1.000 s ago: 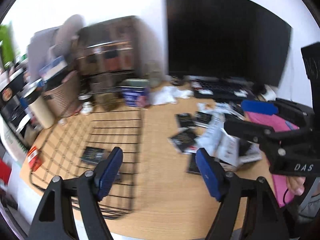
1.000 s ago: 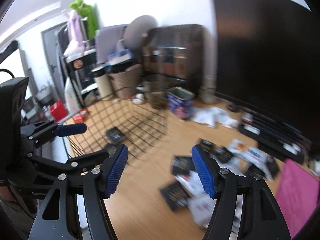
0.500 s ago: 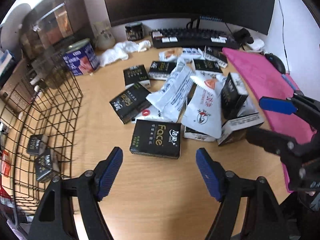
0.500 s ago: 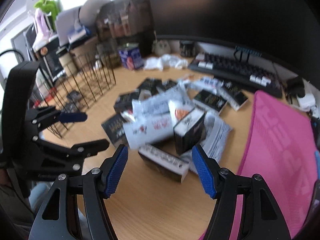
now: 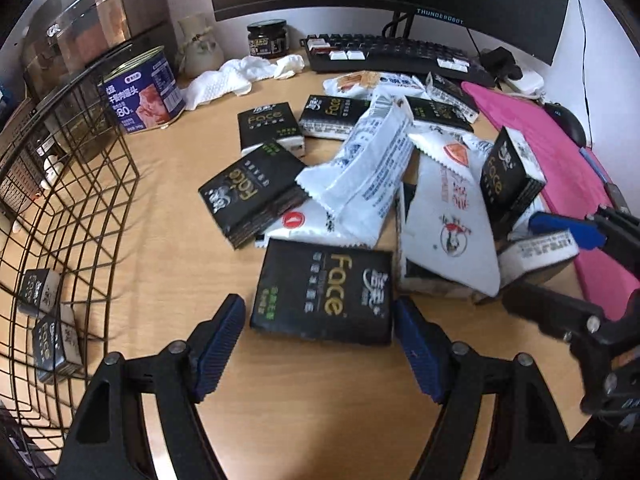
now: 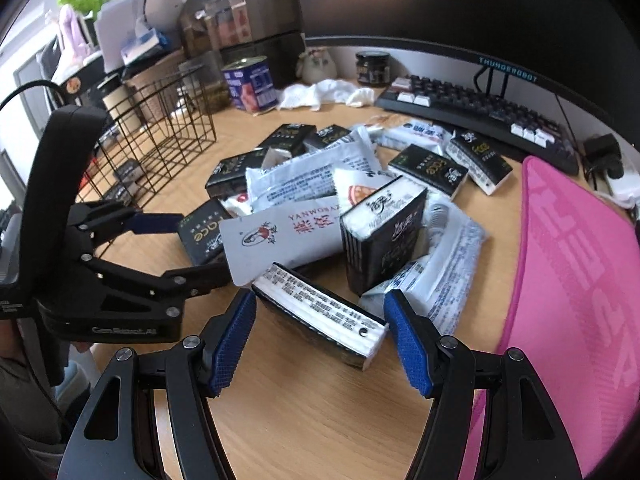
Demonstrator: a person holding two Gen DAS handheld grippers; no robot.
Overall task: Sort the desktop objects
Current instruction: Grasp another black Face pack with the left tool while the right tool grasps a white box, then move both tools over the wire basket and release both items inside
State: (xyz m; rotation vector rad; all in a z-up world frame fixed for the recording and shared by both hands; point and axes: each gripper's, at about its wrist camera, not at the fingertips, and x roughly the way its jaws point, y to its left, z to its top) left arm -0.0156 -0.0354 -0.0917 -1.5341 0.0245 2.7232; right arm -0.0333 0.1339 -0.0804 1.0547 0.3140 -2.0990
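A heap of black "Face" tissue packs and white snack bags lies mid-desk. My left gripper (image 5: 320,344) is open, its blue pads on either side of the near edge of a flat black Face pack (image 5: 326,298). My right gripper (image 6: 324,336) is open, its pads flanking a pack lying on its side (image 6: 320,312) with its white printed face up. A white snack bag (image 6: 280,236) and an upright black pack (image 6: 384,232) sit just behind it. The left gripper also shows in the right wrist view (image 6: 192,248). Two black packs (image 5: 48,320) lie in the wire basket (image 5: 80,184).
A pink mat (image 6: 580,280) covers the desk's right side. A keyboard (image 5: 392,56) and monitor stand at the back. A blue meat can (image 5: 140,92), a white cloth (image 5: 240,76) and a dark jar (image 5: 268,38) sit behind the heap.
Both grippers swung from the basket side to the heap and moved down and in close. The left now flanks the flat Face pack, the right the pack on its side.
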